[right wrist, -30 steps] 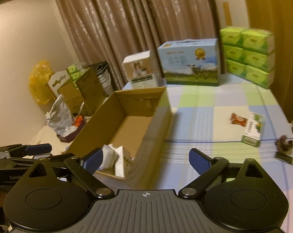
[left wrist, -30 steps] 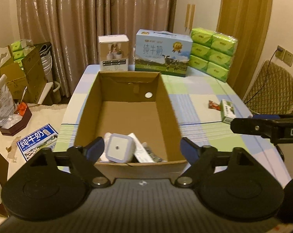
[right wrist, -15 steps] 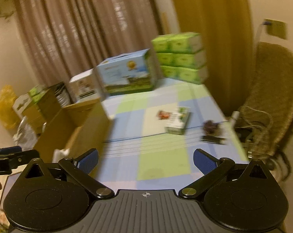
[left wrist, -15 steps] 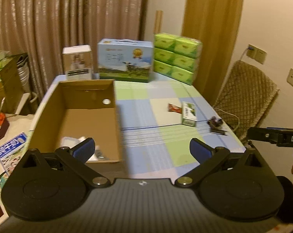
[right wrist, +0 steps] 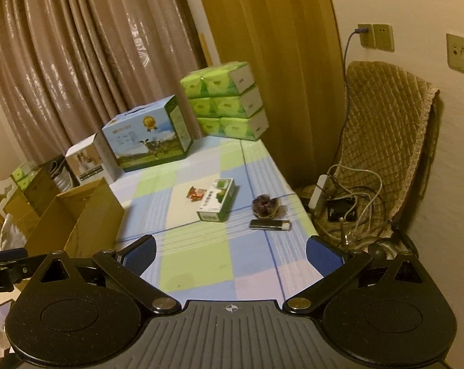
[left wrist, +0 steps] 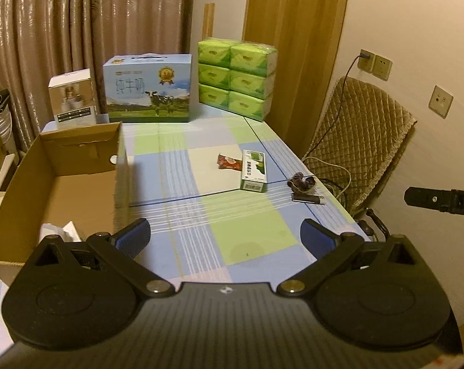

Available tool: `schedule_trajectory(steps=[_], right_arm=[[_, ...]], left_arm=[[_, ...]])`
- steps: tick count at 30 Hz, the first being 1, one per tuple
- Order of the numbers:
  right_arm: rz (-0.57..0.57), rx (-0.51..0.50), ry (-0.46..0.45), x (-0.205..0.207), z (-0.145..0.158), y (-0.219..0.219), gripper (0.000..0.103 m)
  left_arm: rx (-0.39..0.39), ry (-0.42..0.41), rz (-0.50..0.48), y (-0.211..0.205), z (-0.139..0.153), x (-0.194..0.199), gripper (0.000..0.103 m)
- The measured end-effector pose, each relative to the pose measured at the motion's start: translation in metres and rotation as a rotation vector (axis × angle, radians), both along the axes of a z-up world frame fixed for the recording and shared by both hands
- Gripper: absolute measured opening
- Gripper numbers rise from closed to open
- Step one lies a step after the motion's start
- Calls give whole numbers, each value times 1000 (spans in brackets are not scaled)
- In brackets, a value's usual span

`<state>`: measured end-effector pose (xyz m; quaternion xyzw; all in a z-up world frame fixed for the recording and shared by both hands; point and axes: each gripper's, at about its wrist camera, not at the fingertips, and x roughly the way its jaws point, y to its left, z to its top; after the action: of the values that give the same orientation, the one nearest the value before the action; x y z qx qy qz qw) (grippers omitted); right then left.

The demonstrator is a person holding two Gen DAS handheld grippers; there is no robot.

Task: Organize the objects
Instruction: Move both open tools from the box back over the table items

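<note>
Both views have swung rightward off the cardboard box (left wrist: pixel 62 184) toward the loose items; my fingers have just been opening. Left gripper (left wrist: pixel 225 236) and right gripper (right wrist: pixel 230 253) stand spread wide, nothing between them. On the checked desk (left wrist: pixel 247 240) lie a white-and-green carton (left wrist: pixel 254 169), a red wrapper (left wrist: pixel 229 162), a dark bundle (right wrist: pixel 265 204) and a black stick (right wrist: pixel 269 224).

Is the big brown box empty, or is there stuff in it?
Not empty. The cardboard box is open on top, and white crumpled things lie in its near corner. The rest of its floor looks bare.
</note>
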<state>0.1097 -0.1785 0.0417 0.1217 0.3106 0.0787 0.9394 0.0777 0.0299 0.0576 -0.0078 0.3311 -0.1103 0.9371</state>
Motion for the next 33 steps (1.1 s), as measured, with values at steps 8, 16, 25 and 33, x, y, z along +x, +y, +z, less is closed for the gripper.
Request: schedule_trajectory(steps=[8,16,25,33], right_arm=[[-11,-3,18,3,-8,-8,101],[-12,-8,31,7,-13,-9,101],[-18,-15,43,17,-19,-14,101],[-26,-43,50,34,-26,-26,101]], left_arm=[[13,14,-15,-13,-5,8,102],[22,28,-25,-19,-13,13,102],[26,38,-28,-23,-19,21,102],[29,52,-33,-35,-28,42,102]])
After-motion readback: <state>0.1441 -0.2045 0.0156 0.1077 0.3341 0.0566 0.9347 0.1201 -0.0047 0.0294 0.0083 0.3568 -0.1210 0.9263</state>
